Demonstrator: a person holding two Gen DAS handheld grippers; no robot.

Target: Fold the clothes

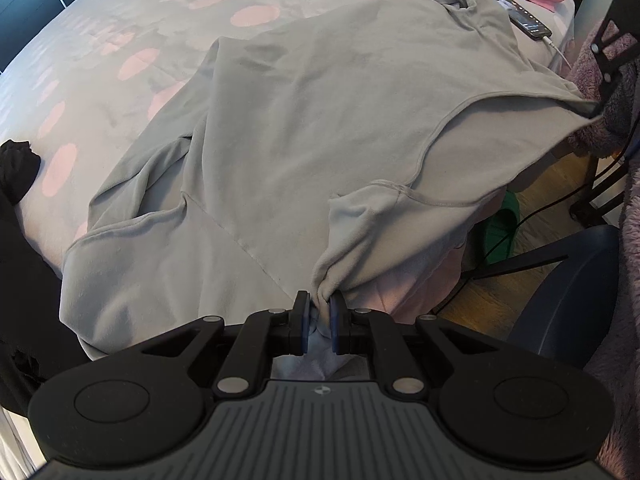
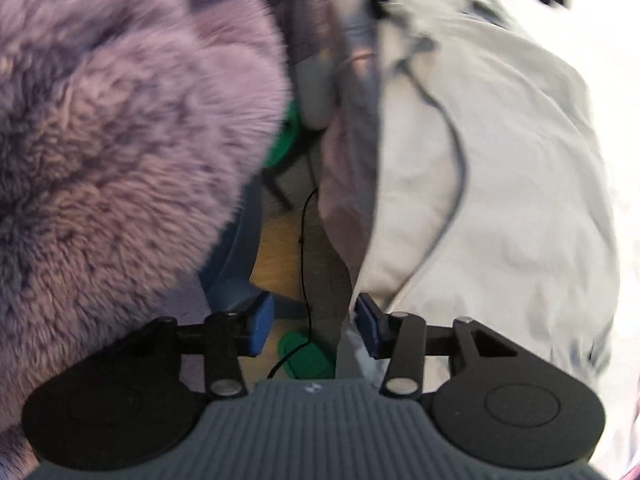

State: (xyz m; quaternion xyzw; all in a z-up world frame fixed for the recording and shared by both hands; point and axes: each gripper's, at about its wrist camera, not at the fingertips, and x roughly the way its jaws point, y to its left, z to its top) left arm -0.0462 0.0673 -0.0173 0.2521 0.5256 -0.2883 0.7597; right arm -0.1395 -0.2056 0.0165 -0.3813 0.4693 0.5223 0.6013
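The left gripper (image 1: 319,314) has its fingers pinched tight on a bunched edge of the grey sweatshirt (image 1: 304,120). The right gripper (image 2: 314,326) stands half open, gripping nothing; cloth brushes one finger. The sweatshirt lies spread over the bed (image 1: 120,20), its near edge hanging off. No neat fold shows yet, so folding looks barely begun.

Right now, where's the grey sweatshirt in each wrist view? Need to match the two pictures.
Left wrist view: the grey fleece sweatshirt is spread across the middle on the spotted bed cover, its near edge pinched in the left tool.
Right wrist view: it fills the right half, blurred, draping past the open right tool.
Shared landmark: the green slipper on the wooden floor.
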